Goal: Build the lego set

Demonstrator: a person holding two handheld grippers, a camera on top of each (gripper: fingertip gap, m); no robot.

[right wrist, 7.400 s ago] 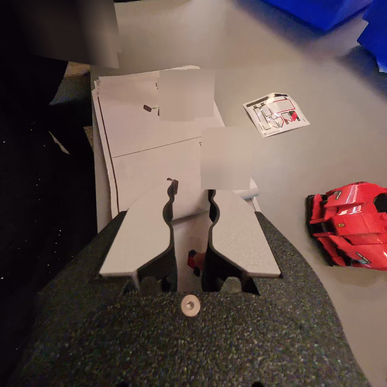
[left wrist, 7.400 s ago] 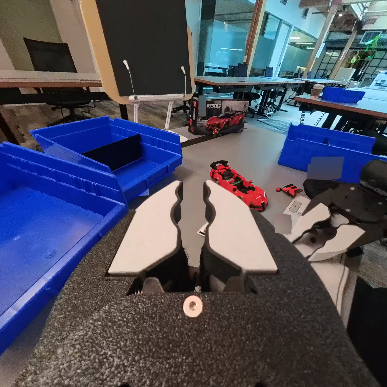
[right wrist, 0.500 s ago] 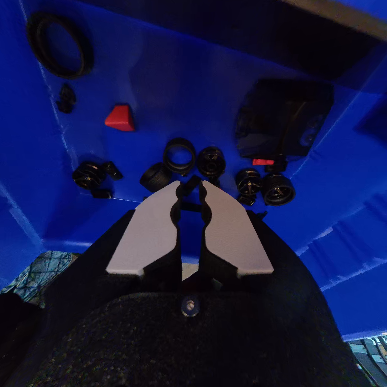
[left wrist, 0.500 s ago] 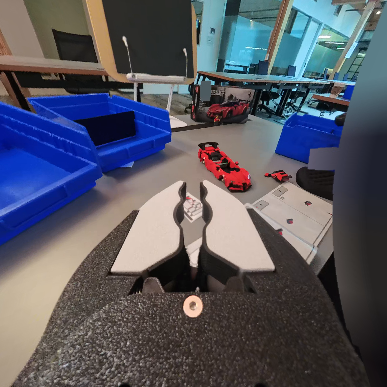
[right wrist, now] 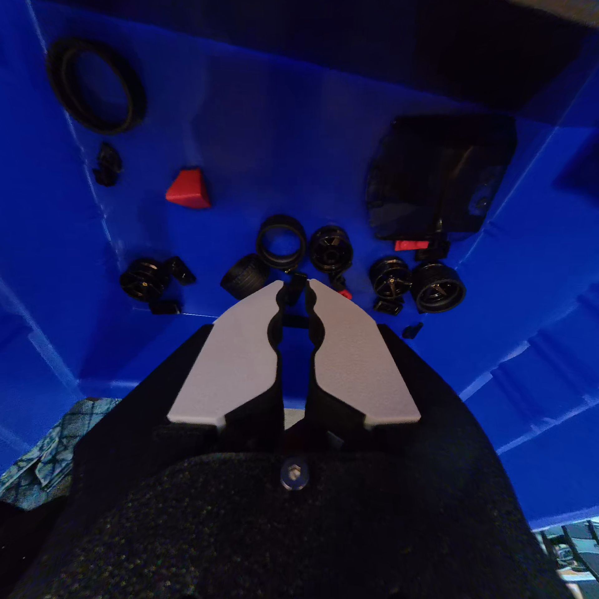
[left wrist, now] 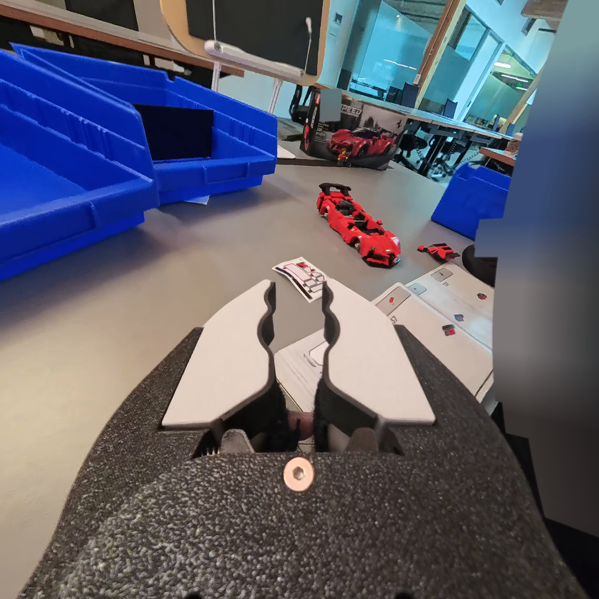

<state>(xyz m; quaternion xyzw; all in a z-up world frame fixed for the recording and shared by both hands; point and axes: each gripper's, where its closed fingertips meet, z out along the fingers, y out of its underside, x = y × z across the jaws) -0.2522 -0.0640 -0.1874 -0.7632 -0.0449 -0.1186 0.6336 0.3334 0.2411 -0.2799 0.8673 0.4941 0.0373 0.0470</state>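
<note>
1. Left gripper: matte grey fingers with wavy inner edges are held apart with nothing between them, on a black grainy-textured body, above the smooth grey table.
2. Red lego car, long and low with a black rear wing, is seen on the table beyond the left gripper, wheel-less as far as can be told.
3. A small red-and-black lego sub-assembly lies right of the car, apart from it.
4. A flat glossy sticker sheet lies just beyond the left fingertips; white instruction pages are spread to the right.
5. The printed cardboard set box stands at the far table edge; two glossy blue plastic bins with ribbed walls sit on the left.
6. Right gripper is lowered into a blue bin; its fingers are narrowly parted around a small black piece; a firm grasp cannot be confirmed.
7. Scattered on the bin floor: round black spoked wheels, ribbed rubber tyres, a red wedge brick, a thin black rubber band, a crumpled dark plastic bag.
</note>
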